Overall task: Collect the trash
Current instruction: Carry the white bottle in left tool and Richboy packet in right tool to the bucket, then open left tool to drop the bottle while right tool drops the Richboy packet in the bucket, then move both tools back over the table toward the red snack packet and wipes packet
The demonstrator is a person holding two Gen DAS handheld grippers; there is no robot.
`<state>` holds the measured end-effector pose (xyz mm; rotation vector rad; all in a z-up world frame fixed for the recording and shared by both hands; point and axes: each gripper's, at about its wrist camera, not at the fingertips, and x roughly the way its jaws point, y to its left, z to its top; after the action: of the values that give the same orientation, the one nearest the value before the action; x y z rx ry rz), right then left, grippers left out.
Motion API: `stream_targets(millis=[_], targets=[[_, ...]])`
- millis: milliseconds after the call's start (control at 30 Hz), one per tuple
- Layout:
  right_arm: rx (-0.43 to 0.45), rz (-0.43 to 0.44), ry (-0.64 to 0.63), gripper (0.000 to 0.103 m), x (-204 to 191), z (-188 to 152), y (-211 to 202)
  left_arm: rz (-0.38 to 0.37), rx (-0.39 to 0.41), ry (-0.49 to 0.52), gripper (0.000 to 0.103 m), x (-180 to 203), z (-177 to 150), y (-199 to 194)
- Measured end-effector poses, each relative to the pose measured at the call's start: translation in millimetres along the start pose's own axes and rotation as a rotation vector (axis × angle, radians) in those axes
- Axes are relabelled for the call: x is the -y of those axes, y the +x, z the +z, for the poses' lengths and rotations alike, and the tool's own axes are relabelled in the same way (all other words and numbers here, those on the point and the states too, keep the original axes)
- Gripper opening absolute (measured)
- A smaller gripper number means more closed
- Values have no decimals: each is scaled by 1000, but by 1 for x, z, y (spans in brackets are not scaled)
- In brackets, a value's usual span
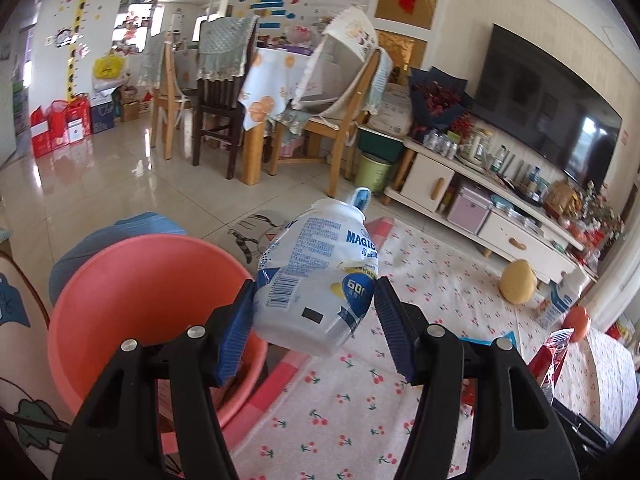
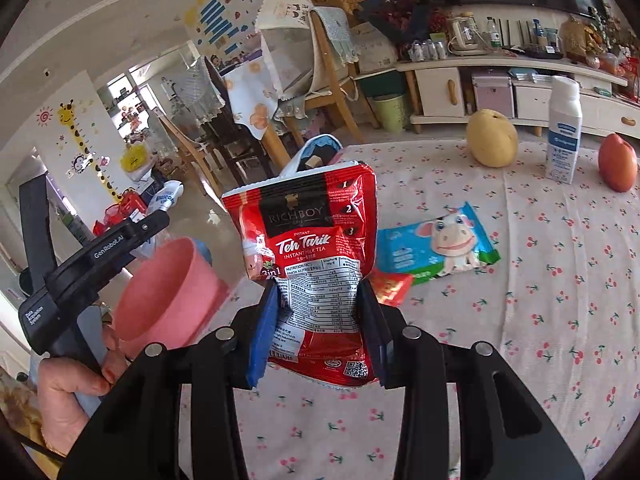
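1. Between the blue pads of the left gripper (image 1: 314, 312): a crushed white plastic bottle (image 1: 316, 276), clamped at its lower half, neck and blue cap pointing up and away from the camera.
2. Just left of and below that gripper: a pink bucket (image 1: 132, 304), mouth open toward the camera. The bottle hangs beside the rim, not over the opening.
3. In the right wrist view the left gripper shows at far left, held by a bare hand (image 2: 68, 392) wrapped round the handle, the tool angled up and to the right past the bucket (image 2: 168, 292).
4. In the right gripper (image 2: 320, 320): a red milk-tea packet (image 2: 316, 248), pinched at its lower part by both pads, standing upright, torn top edge uppermost.
5. Ahead of the right gripper, on the cherry-print cloth (image 2: 540, 320): a blue wrapper with a cartoon cow (image 2: 440, 248), lying flat, and a small red wrapper (image 2: 392, 288) just beside it, nearer the fingers.
6. Farther ahead and to the right: a yellow pear (image 2: 491, 138), a white carton-style bottle (image 2: 564, 132) standing upright, and an orange-red apple (image 2: 618, 162), well apart from the gripper.
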<state>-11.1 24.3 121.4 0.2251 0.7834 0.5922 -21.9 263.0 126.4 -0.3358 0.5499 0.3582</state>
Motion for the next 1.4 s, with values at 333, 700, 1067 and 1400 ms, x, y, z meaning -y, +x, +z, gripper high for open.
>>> stream_targets(millis=[333, 700, 1067, 1400], targets=[[-62, 146, -101, 41, -93, 19, 56, 122, 17, -191, 61, -83, 24, -2], [-158, 239, -184, 41, -164, 15, 125, 183, 1, -390, 61, -160, 32, 2], [-178, 192, -173, 83, -156, -2, 151, 232, -24, -421, 81, -169, 32, 15], [-112, 40, -227, 93, -125, -16, 122, 242, 34, -330, 88, -145, 28, 10]])
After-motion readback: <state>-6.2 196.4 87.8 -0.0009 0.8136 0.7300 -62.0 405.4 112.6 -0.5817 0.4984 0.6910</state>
